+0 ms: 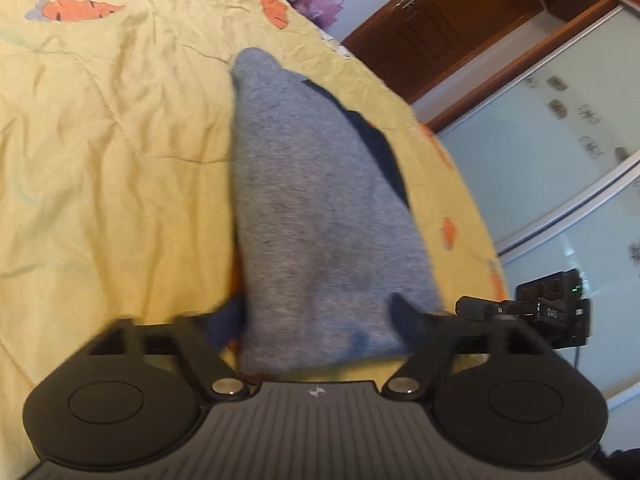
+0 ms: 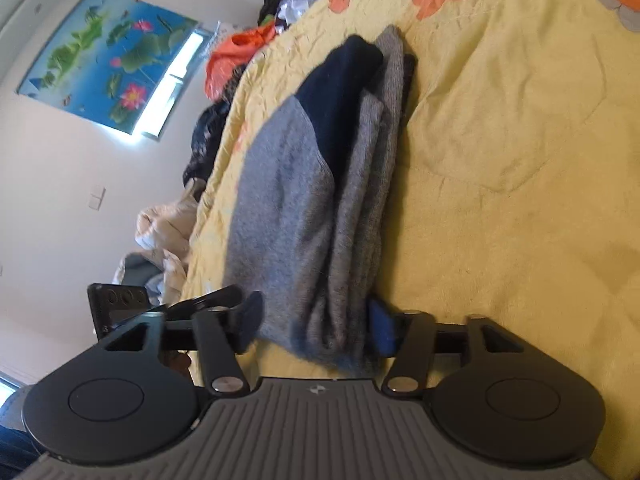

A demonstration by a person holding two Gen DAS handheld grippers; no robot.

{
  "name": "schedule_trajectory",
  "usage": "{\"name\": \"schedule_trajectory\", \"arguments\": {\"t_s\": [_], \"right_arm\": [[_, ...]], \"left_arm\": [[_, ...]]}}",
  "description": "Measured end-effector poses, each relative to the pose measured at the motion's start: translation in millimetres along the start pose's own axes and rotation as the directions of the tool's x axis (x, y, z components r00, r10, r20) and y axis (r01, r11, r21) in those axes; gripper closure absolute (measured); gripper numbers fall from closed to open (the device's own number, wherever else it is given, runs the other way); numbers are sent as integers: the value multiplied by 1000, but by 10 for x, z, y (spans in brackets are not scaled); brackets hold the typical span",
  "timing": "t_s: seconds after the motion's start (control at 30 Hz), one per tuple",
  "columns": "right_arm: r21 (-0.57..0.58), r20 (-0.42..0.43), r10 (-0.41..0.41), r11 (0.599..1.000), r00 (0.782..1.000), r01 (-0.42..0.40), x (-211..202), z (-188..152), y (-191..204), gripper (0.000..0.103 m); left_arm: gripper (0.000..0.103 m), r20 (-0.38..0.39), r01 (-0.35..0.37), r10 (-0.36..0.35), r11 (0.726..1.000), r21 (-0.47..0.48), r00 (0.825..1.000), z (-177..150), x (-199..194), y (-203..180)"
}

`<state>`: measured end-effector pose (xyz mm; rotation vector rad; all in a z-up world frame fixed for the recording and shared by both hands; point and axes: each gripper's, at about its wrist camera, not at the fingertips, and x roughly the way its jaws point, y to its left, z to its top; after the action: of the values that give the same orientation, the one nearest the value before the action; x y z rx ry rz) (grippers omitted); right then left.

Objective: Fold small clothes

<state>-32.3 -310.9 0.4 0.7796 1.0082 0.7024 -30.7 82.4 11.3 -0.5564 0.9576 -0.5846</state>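
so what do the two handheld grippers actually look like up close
Both look alike. The left gripper has a ribbed dark grey body with a small white logo, two round black discs at its sides, black link arms on silver pivot bolts, and dark blue pads on its fingers. The right gripper matches it, with blue pads on its fingers. No hands or sleeves show.

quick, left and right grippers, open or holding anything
left gripper: open, grey sock between its fingers, not pinched.
right gripper: open around the same sock.
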Motion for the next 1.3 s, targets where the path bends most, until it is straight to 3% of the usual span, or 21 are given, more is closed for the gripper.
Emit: {"name": "schedule_trajectory", "arguments": {"t_s": [0.17, 0.2, 0.23, 0.27, 0.3, 0.33, 0.43, 0.6, 0.73, 0.77, 0.83, 0.87, 0.93, 0.97, 1.1, 1.17, 1.27, 1.3], "right_arm": [[-22, -28, -20, 1000, 999, 19, 109, -18, 51, 27], [-26, -43, -17, 1000, 999, 16, 159, -24, 72, 31], [-37, -70, -21, 999, 997, 18, 225, -30, 91, 37], [-53, -73, -22, 998, 997, 18, 271, -48, 119, 39], [-54, -79, -28, 998, 996, 23, 314, -61, 128, 48], [-44, -98, -29, 999, 995, 24, 363, -72, 122, 65], [-61, -95, -24, 998, 995, 18, 372, -156, 142, 72], [-105, -93, 13, 994, 996, -22, 114, -318, 291, 73], [-59, -127, -24, 998, 992, 16, 128, -414, 117, 69], [-25, -122, -3, 1000, 992, 0, 112, -410, 77, 68], [-12, -110, 8, 1000, 994, -9, 7, -327, 99, 50], [-34, -67, 1, 999, 998, -3, -91, -257, 138, 45], [-75, 50, -5, 997, 999, 9, -294, -45, 186, 26], [-91, 93, -25, 995, 995, 33, -351, 86, 206, 23], [-162, 193, -115, 976, 974, 147, -208, 625, 316, 22], [-170, 214, -129, 971, 968, 168, 5, 852, 346, 23], [-187, 192, -215, 950, 958, 251, 458, 1119, 341, 30], [-187, 170, -234, 946, 957, 265, 602, 1159, 310, 37]], "left_arm": [[16, 22, -48, 47, 998, 49, 999, -32, 80, -123], [33, 24, -69, 67, 996, 53, 997, -21, 109, -150], [58, 19, -92, 92, 994, 54, 996, -13, 136, -162], [69, 18, -127, 126, 990, 53, 992, -7, 155, -169], [84, 10, -157, 157, 986, 54, 988, -4, 166, -160], [87, 1, -157, 157, 986, 53, 988, 1, 164, -151], [91, 12, -179, 179, 979, 97, 984, -44, 64, -211], [91, 9, -166, 167, 971, 171, 986, -165, -161, -341], [86, -10, -205, 210, 961, 187, 978, -286, -61, -241], [83, -4, -197, 201, 962, 191, 980, -281, -87, -240], [61, 8, -218, 221, 952, 213, 975, -213, -184, -278], [53, 42, -243, 239, 942, 234, 970, -168, -275, -304], [23, 167, -310, 272, 906, 288, 948, -74, -453, -392], [20, 221, -343, 283, 884, 318, 933, -13, -501, -440], [19, 357, -453, 331, 821, 348, 874, 335, -343, -580], [19, 388, -480, 340, 802, 357, 857, 454, -105, -648], [19, 377, -469, 309, 742, 479, 873, 433, 297, -892], [19, 374, -466, 299, 714, 523, 878, 395, 434, -969]]}}
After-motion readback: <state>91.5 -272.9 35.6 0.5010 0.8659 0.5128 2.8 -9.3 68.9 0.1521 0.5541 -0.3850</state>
